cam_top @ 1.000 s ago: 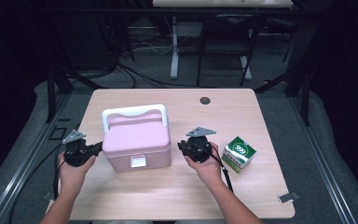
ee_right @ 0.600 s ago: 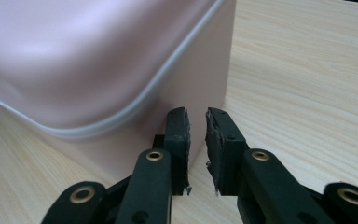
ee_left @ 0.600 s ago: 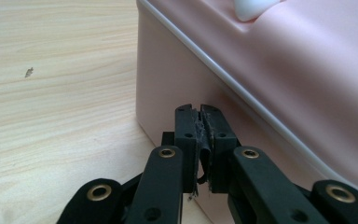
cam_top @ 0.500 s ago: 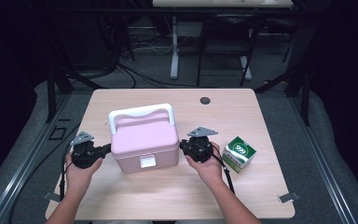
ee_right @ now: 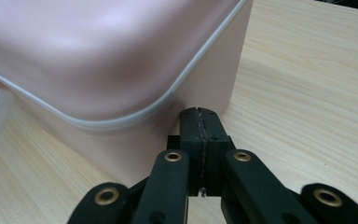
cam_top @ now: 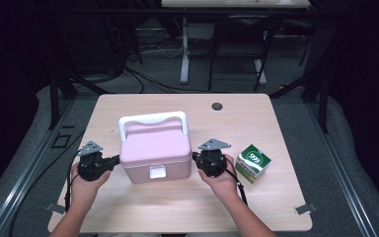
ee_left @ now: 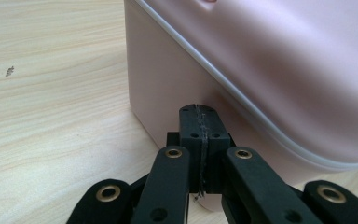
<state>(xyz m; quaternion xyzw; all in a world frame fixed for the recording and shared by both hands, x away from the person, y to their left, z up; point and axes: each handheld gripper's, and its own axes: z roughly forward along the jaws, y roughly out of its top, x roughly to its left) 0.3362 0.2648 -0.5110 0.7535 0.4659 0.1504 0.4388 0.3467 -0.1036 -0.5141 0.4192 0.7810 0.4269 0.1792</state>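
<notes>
Pink box (cam_top: 154, 154) sits between both closed grippers.

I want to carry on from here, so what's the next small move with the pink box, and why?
Probably press both claws inward together and slide the pink box a little. The left claw and right claw are shut with nothing between them, tips at opposite lower walls of the box, so they can push or squeeze it, not pinch. The white handle is untouched.

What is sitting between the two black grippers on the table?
The pink plastic box with a white handle lies between the left gripper and the right gripper; the high view shows it, both grippers shut at its sides.
</notes>
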